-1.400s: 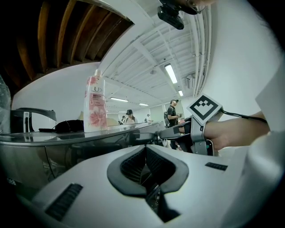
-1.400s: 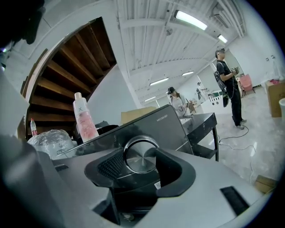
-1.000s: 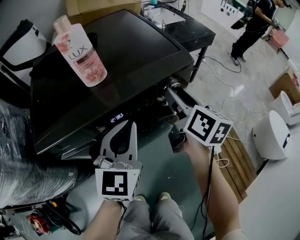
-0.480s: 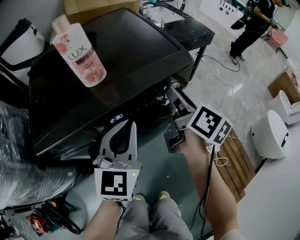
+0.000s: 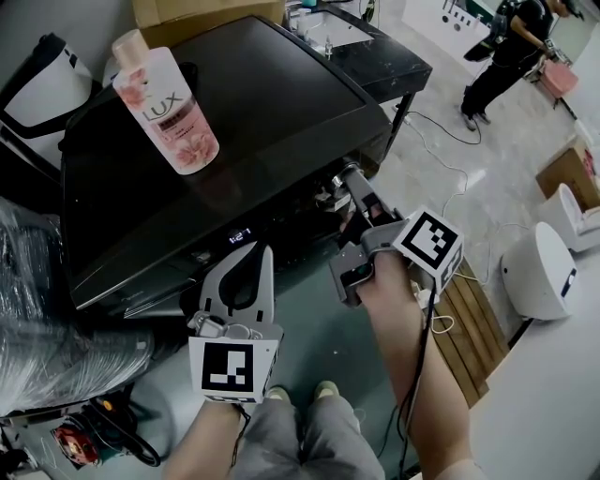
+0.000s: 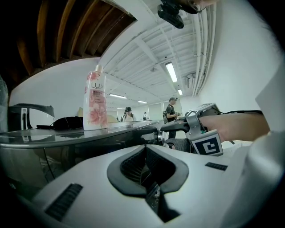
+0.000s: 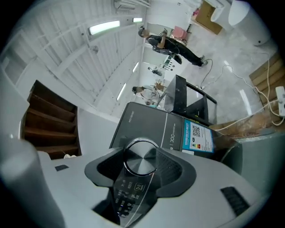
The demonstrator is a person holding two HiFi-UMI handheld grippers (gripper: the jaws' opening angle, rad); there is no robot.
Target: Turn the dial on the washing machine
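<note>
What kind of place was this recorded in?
Probably a test hall or workshop, not a home: the washing machine stands among cardboard boxes, loose floor cables and a person standing nearby.

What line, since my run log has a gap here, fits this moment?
right gripper: shut on washing machine dial | left gripper: shut, empty

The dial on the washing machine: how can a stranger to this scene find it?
Find the black washing machine with a pink bottle on top. At the right end of its front panel, the right gripper clasps the dial: a round brushed-metal knob, unlike the flat printed buttons beside it.
</note>
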